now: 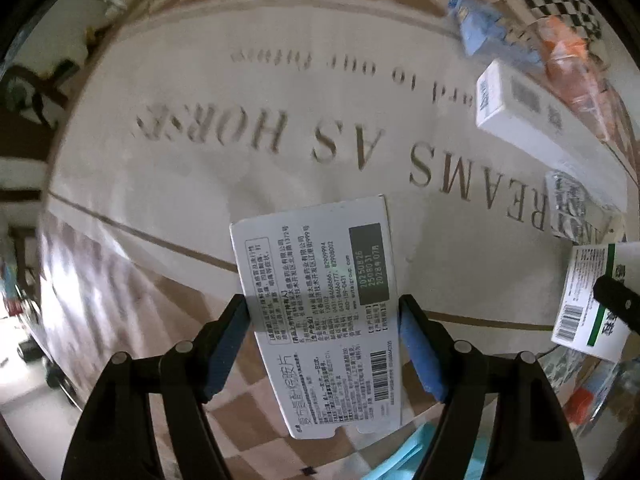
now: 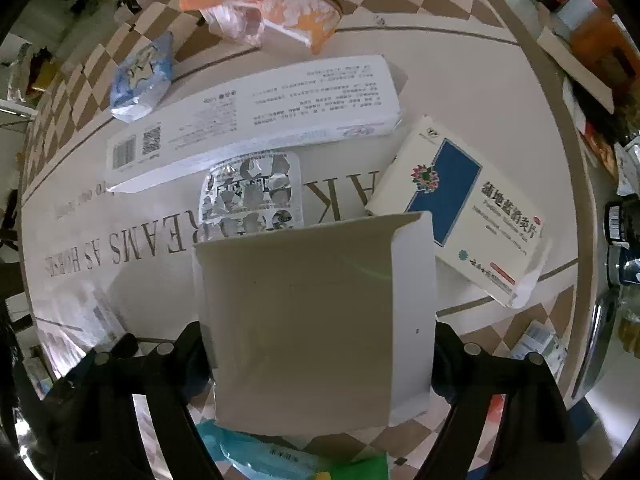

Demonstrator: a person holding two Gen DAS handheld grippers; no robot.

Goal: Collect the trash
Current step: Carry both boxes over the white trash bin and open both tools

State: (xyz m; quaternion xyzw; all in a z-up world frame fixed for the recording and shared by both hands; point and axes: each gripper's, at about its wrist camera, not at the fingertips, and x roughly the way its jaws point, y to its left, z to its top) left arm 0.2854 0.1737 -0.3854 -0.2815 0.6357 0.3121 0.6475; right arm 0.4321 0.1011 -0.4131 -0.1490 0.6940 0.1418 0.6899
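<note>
I count three medicine boxes (image 2: pixel 248 120) lying out, one foil blister sheet (image 2: pixel 252 190), two crumpled wrappers (image 2: pixel 260 8), plus one box (image 2: pixel 316 320) in each grip.

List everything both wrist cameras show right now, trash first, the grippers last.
Printed box: one, white with black text and barcode, between the left gripper's fingers.
Plain box: one, white-grey, between the right gripper's fingers.
Long box: one, white, lying on the mat beyond the blister pack.
Blister pack: one, silver, on the mat beside the long box.
Blue-panel box: one, cream and blue, right of the plain box.
Orange wrapper: one, orange and clear, far edge of the mat.
Blue wrapper: one, blue, left of the orange wrapper.
Mat: one, cream with brown lettering and checkered border.
Left gripper: black with blue pads, gripping the printed box.
Right gripper: black, gripping the plain box.
</note>
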